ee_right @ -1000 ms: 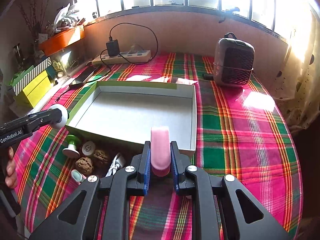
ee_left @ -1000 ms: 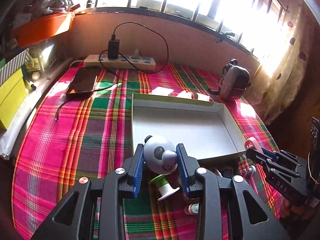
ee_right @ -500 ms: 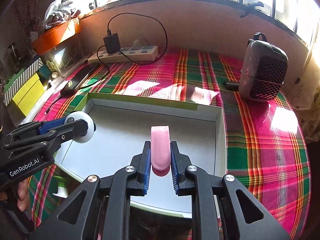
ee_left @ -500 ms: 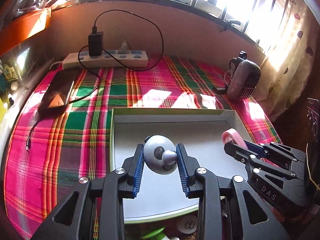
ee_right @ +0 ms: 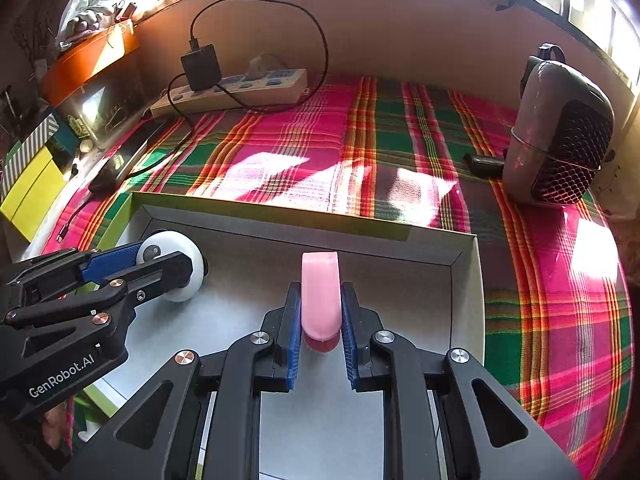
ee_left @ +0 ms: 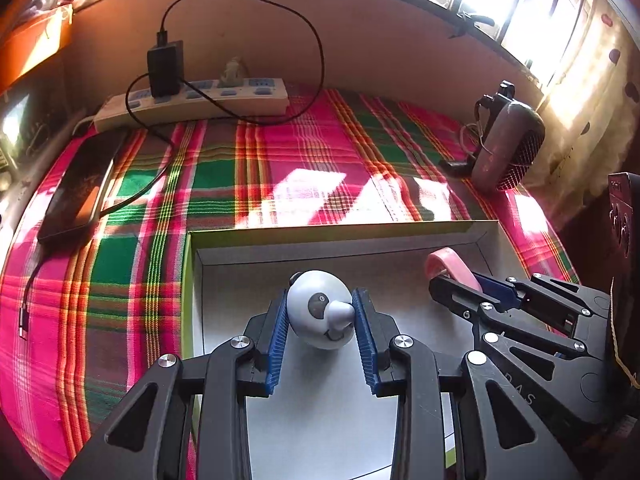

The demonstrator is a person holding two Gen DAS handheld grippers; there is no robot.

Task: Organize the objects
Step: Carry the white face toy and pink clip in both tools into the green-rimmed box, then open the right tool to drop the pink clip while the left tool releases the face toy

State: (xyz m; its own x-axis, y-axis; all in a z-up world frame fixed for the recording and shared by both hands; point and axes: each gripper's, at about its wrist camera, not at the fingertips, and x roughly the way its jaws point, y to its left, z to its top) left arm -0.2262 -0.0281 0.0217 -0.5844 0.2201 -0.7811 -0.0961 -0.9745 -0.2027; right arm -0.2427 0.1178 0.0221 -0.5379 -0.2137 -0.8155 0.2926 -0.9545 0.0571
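My left gripper (ee_left: 320, 312) is shut on a round white panda-face toy (ee_left: 318, 306) and holds it over the near-left part of a shallow white box with green outer walls (ee_left: 340, 242). My right gripper (ee_right: 320, 312) is shut on a flat pink piece (ee_right: 320, 292) and holds it over the same box (ee_right: 304, 220). The left gripper with the toy (ee_right: 172, 264) shows at the left of the right wrist view. The right gripper with the pink piece (ee_left: 448, 266) shows at the right of the left wrist view.
The table has a pink and green plaid cloth (ee_left: 280, 160). A power strip with a black charger (ee_left: 192, 98) lies at the back. A phone (ee_left: 80, 188) lies at the left. A small grey heater (ee_right: 560, 136) stands at the right. Yellow boxes (ee_right: 28, 184) sit far left.
Both grippers have moved forward from the loose items in front of the box to over the box's inside, each keeping hold of its object.
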